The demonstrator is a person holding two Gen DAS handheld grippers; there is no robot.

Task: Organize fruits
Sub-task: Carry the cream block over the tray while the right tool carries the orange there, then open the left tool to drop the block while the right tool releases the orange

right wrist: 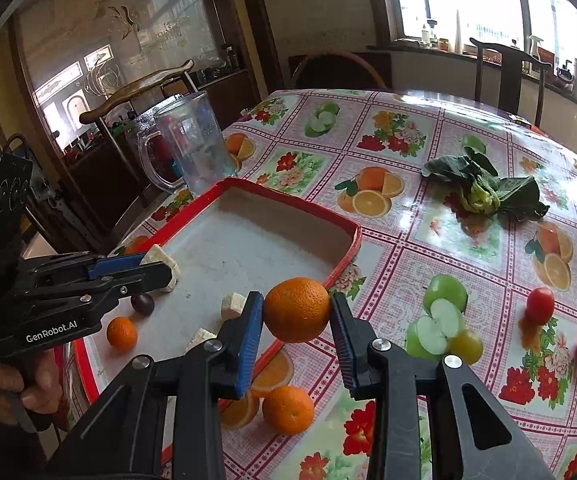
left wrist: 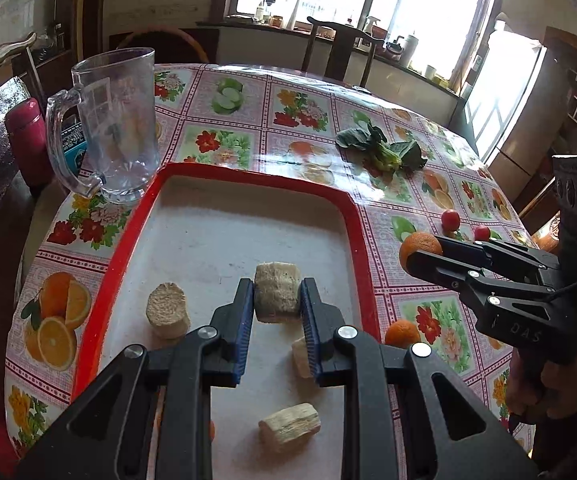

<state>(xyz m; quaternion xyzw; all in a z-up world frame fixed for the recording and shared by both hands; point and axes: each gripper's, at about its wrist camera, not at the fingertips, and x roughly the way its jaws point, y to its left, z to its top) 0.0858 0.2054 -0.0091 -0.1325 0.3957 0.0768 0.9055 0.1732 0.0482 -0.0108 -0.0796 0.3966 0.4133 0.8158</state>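
Left tongs (left wrist: 277,300) grip a pale chunk (left wrist: 277,292); right tongs (right wrist: 296,322) pinch an orange (right wrist: 297,309) above the tray rim (right wrist: 344,264): round, may roll free.

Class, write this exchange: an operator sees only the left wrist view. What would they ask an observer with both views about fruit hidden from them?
Operator: Any fruit in the tray hidden behind my left gripper?
Observer: Yes, a dark round fruit lies in the tray.
Operator: Anything past the right gripper?
Observer: A small yellow fruit sits on the tablecloth.
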